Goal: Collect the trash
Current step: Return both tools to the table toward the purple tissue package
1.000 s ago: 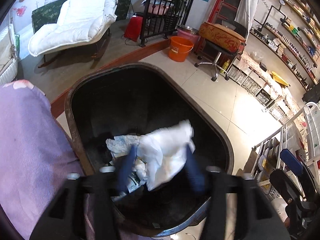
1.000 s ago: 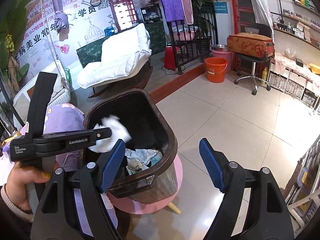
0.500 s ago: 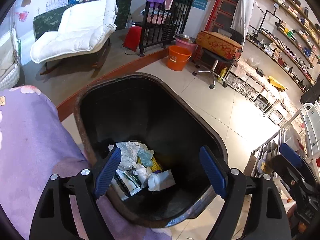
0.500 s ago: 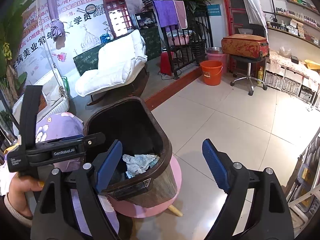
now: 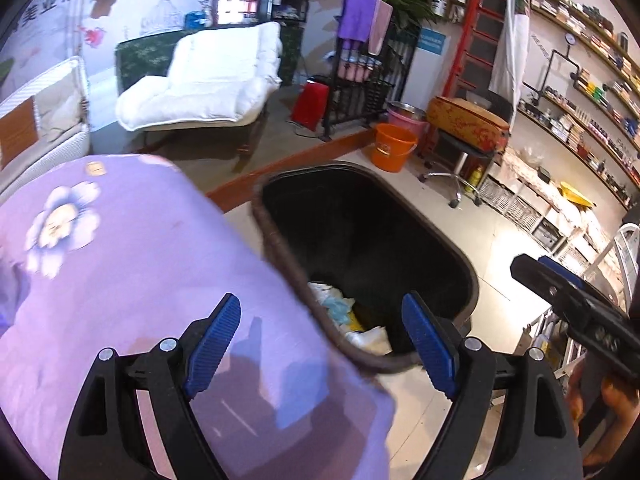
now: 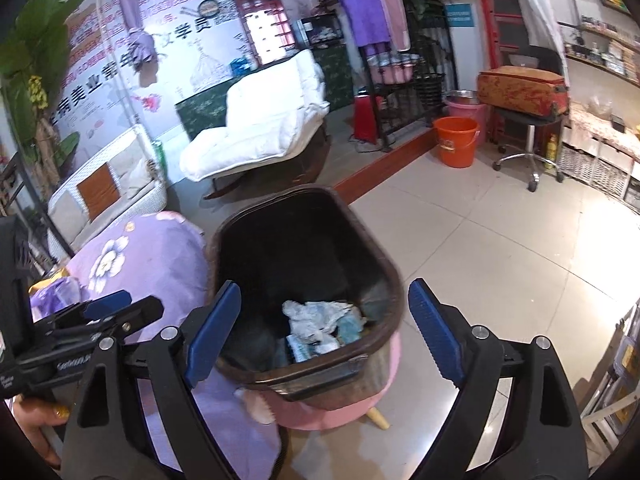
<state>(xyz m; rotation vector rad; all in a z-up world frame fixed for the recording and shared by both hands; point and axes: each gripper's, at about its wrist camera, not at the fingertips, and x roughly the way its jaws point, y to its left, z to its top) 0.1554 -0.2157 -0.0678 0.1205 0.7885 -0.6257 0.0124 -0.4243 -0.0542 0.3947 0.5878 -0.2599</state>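
Both pairs of jaws stand spread wide with nothing between them, and both have just been opening further. My left gripper (image 5: 320, 340) tips downward, its left jaw over the purple flowered cloth (image 5: 132, 276) and its right jaw over the near rim of the dark brown trash bin (image 5: 464, 268). My right gripper (image 6: 324, 340) also tips down, straddling the bin's near rim, so I look straight into the bin, which sits on a pink stool (image 6: 340, 412) on the tiled floor (image 6: 500, 240). Crumpled white and pale blue trash (image 6: 320, 320) lies at the bottom of the bin, touched by neither gripper. From the right wrist view my left hand (image 6: 36, 428) wraps its gripper's handle at the lower left edge; white lettering on that gripper's black body is too blurred to read. From the left wrist view my right hand (image 5: 604, 404) grips its handle at the right edge. On the far wall poster (image 6: 96, 80) large Chinese characters show, among them 美业.
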